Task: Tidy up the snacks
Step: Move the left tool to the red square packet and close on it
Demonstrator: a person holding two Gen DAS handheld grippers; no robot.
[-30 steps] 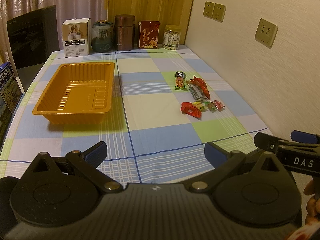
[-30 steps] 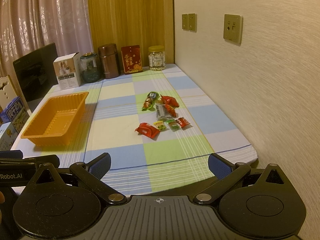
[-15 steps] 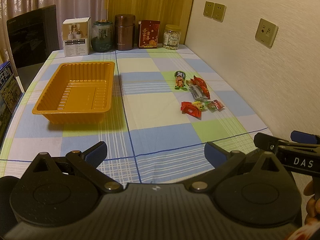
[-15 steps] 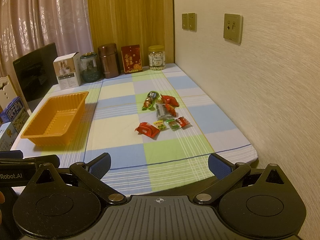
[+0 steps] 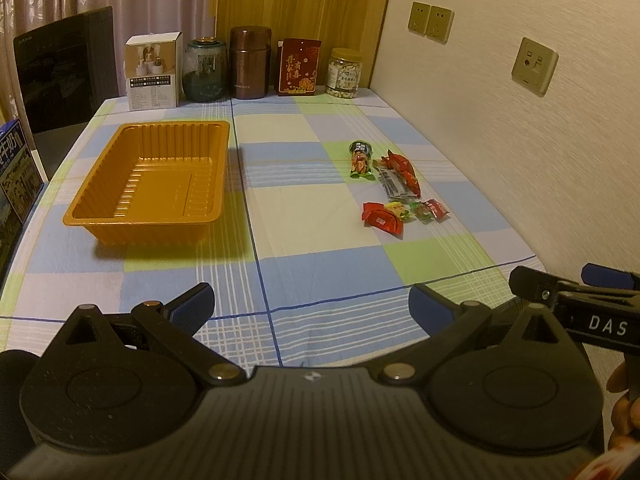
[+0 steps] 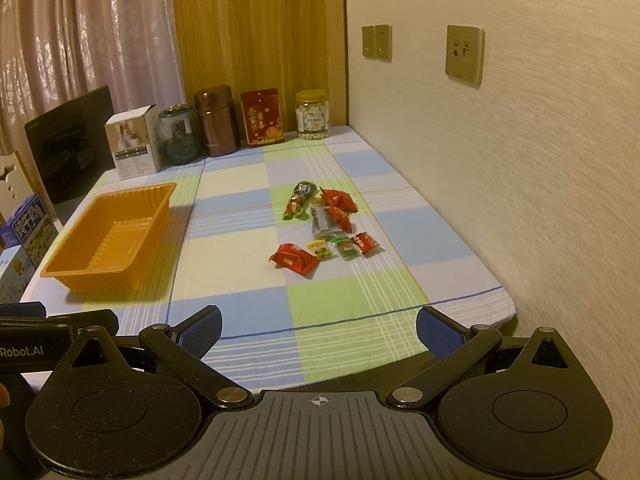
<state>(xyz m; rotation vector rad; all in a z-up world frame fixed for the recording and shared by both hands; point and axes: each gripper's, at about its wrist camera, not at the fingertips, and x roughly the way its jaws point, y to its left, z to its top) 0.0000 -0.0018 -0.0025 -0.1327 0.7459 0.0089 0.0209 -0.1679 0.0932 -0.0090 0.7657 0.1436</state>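
Observation:
An empty orange tray (image 5: 120, 216) (image 6: 72, 276) sits on the left of the checked tablecloth. Several small wrapped snacks lie in a loose cluster to its right: a red packet (image 5: 381, 219) (image 6: 294, 259) nearest me, small candies (image 5: 424, 211) (image 6: 344, 246), a grey sachet (image 5: 394, 185) (image 6: 323, 220), red packets (image 5: 400, 165) (image 6: 338, 200) and a green tube-shaped pack (image 5: 360, 159) (image 6: 299, 200). My left gripper (image 5: 312, 306) is open over the table's near edge, holding nothing. My right gripper (image 6: 319, 330) is open too, near the front edge, well short of the snacks.
Along the back stand a white box (image 5: 152, 72), a glass jar (image 5: 205, 70), a brown canister (image 5: 250, 64), a red pouch (image 5: 299, 67) and a nut jar (image 5: 344, 74). A wall (image 5: 520, 140) borders the right side. A dark screen (image 5: 64, 80) and cartons (image 6: 28, 236) sit left.

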